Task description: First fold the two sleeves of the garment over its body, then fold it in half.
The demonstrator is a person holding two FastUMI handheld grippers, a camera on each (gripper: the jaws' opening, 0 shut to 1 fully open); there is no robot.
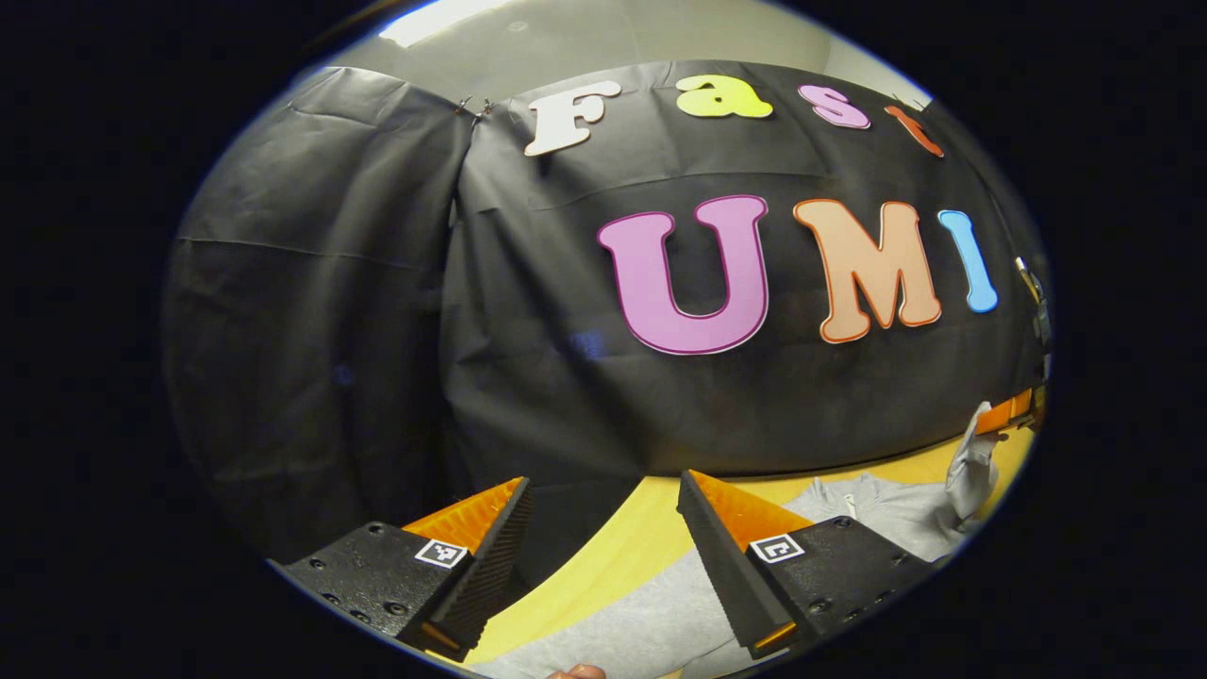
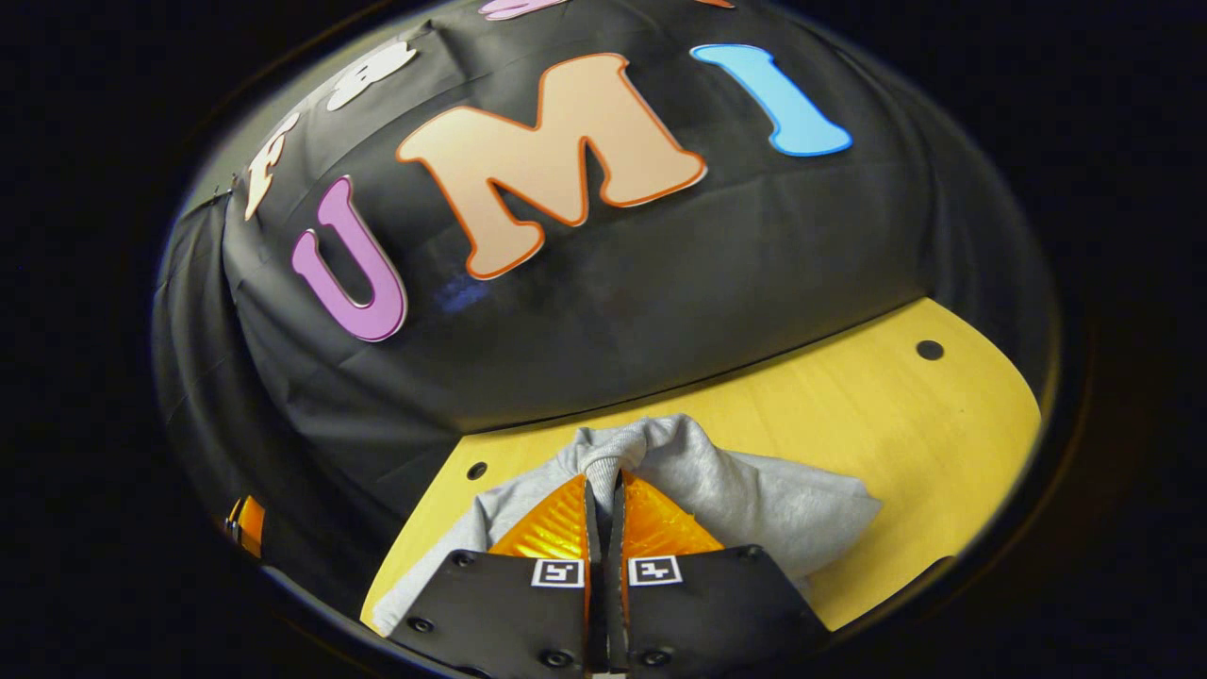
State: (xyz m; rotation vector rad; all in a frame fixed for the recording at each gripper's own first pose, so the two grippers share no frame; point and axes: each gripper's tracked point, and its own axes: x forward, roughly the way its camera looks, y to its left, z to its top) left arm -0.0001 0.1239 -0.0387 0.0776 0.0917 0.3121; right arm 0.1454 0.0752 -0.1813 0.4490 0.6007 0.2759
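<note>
- Both tongs are told apart by their fingers: the right gripper (image 2: 603, 490) is pressed together on a bunched fold of the grey garment (image 2: 754, 500), probably a sleeve end, while the left gripper (image 1: 603, 514) is spread wide with nothing between its fingers.
- In the right gripper view the garment is seen on the yellow table (image 2: 905, 424), its pinched part raised above the rest; in the left gripper view the same grey cloth (image 1: 641, 613) lies below and beyond the open fingers, with the lifted part (image 1: 976, 462) held up at the far right.
- A slip is judged the main risk: only a small wad of cloth appears to be caught at the fingertips, and a quick pull could draw it free.
- The body of the garment could be dragged or rucked if the sleeve is carried across while nothing holds the rest down.
- An uneven fold is likely if the bunched cloth is set down without being spread flat.
- Around the work, small dark holes (image 2: 929, 350) are seen in the tabletop, and the black cloth wall (image 2: 660, 283) stands close behind the table's far edge.
- Nothing is seen lying across the garment; the wall alone limits reach at the back.
</note>
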